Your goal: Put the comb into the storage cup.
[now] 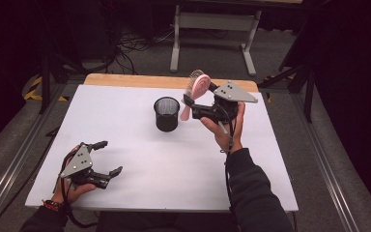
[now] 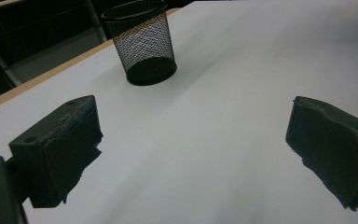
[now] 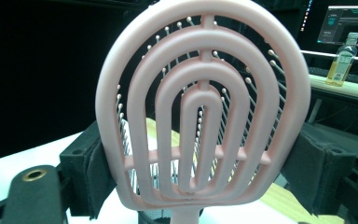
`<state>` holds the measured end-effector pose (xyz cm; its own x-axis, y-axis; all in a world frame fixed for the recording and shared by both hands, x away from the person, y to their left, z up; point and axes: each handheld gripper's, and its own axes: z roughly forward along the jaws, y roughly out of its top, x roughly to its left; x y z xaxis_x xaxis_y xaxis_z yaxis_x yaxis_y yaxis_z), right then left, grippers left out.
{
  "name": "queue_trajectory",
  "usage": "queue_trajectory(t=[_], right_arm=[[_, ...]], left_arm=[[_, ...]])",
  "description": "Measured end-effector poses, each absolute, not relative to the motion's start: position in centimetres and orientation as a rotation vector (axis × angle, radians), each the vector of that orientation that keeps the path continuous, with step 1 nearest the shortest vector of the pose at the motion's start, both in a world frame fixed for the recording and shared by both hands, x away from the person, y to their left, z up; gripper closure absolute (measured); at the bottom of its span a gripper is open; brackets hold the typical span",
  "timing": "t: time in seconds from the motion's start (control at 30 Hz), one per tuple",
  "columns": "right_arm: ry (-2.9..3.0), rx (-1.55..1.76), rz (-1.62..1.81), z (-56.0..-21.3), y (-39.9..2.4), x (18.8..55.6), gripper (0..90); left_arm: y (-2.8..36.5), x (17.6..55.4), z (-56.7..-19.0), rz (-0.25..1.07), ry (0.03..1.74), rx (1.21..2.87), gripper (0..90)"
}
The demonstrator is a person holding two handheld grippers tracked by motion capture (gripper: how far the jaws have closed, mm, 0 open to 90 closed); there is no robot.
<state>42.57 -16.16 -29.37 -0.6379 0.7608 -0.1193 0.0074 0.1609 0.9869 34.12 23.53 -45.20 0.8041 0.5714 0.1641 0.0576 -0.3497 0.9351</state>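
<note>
A pink vented hairbrush (image 1: 197,88) is held up in the air at the back right of the white board, head up and handle hanging down. My right gripper (image 1: 192,103) is shut on it, just to the right of the black mesh cup (image 1: 166,113). In the right gripper view the brush head (image 3: 203,107) sits between the two black pads, its bristles facing away. My left gripper (image 1: 108,158) rests near the board's front left, open, with nothing between its jaws. In the left gripper view the mesh cup (image 2: 142,42) stands upright ahead of that gripper (image 2: 193,149).
A white board (image 1: 140,159) covers the wooden table (image 1: 125,79). Behind the table stand a grey table frame (image 1: 212,34) and cables on the floor. A bottle (image 3: 342,60) and a monitor (image 3: 352,23) appear far off in the right gripper view.
</note>
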Motion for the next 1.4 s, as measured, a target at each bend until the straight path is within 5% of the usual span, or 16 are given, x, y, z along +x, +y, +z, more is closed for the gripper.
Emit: queue_trajectory(t=[0.67, 1.4], right_arm=[[1.775, 0.74, 1.513, -27.3, -14.0, 45.6, 19.6], [1.792, 0.782, 1.498, -28.9, -11.8, 48.1, 19.5]], left_arm=[[24.1, 33.4, -46.0, 0.586, 0.522, 1.85, 3.6], [24.5, 33.7, -46.0, 0.56, 0.526, 1.834, 3.5]])
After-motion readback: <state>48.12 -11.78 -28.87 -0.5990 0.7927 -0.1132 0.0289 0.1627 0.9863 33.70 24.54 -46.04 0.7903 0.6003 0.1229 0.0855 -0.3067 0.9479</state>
